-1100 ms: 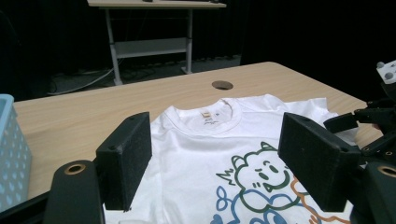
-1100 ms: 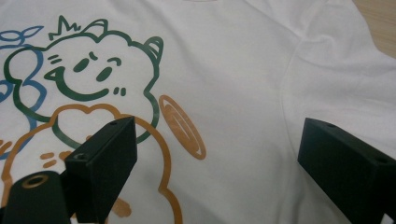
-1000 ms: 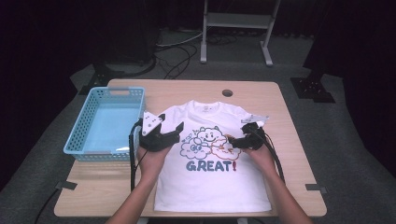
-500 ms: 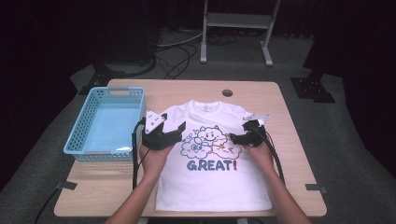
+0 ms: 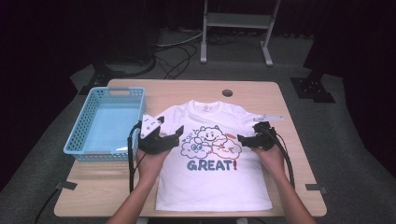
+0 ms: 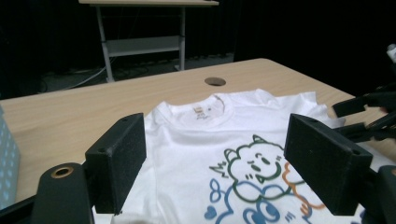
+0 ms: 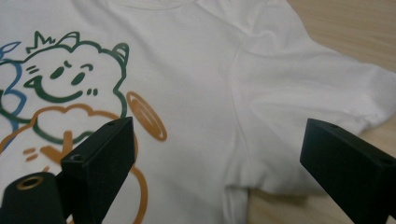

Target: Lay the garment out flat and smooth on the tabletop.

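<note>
Both pairs of black jaws stand wide apart with nothing between them. In the left gripper view the left gripper (image 6: 212,172) hangs low over the white short-sleeved cotton T-shirt (image 6: 205,140) printed with cartoon clouds, its jaws framing the green cloud face, the collar beyond them. In the right gripper view the right gripper (image 7: 219,168) spans the shirt's right armpit seam and sleeve, close above the cloth; whether either jaw touches it cannot be told.

From the high view, the T-shirt (image 5: 212,186) lies flat and face up in the middle of the light wooden table (image 5: 187,91), collar away from the person, the word GREAT! readable from the near side. The left gripper (image 5: 161,137) sits over the shirt's left sleeve edge, and the right gripper (image 5: 254,137) over the right side of the chest, by the orange cloud.

Against the picture a second ago, both hands have drawn slightly toward the near edge of the table, and the shirt lies as it did. The light blue plastic mesh basket (image 5: 79,140) stands at the table's left, just beside the left gripper, unchanged.
</note>
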A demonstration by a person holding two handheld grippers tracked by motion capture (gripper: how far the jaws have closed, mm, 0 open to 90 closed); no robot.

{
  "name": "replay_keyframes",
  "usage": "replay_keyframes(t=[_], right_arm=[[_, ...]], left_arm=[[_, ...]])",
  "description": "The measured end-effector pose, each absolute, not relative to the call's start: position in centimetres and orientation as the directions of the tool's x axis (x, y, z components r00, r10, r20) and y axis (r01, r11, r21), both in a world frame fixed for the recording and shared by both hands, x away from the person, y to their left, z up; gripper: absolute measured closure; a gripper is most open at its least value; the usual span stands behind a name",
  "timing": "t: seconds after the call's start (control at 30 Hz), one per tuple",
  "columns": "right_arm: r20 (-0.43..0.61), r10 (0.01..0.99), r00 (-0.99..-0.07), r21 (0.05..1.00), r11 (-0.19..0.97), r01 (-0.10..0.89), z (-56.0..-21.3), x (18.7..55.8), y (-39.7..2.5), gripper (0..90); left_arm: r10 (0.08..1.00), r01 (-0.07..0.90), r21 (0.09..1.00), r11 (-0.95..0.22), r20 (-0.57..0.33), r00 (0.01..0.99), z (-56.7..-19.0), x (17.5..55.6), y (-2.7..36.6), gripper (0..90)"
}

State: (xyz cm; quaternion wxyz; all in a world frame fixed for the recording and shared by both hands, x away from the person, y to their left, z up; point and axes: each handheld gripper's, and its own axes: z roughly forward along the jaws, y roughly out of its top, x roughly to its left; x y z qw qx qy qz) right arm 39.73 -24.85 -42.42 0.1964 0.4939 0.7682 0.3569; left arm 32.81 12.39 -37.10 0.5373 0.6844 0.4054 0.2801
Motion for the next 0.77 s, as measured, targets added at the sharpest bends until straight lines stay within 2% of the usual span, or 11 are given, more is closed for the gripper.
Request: replay_keyframes(t=[0.3, 0.77], right_arm=[[0.011, 0.898, -0.44, 0.754, 0.281, 0.593, -42.1, 34.4, -28.5, 9.7], [0.051, 0.914, -0.402, 0.794, 0.207, 0.571, -43.2, 27.0, -33.7, 7.9]], left_arm=[[0.86, 0.272, 0.955, -0.115, -0.041, 0.509, -38.8, 29.7, 14.5, 19.4], [0.879, 0.263, 0.955, -0.14, -0.002, 0.477, -40.3, 23.7, 18.4, 17.8]])
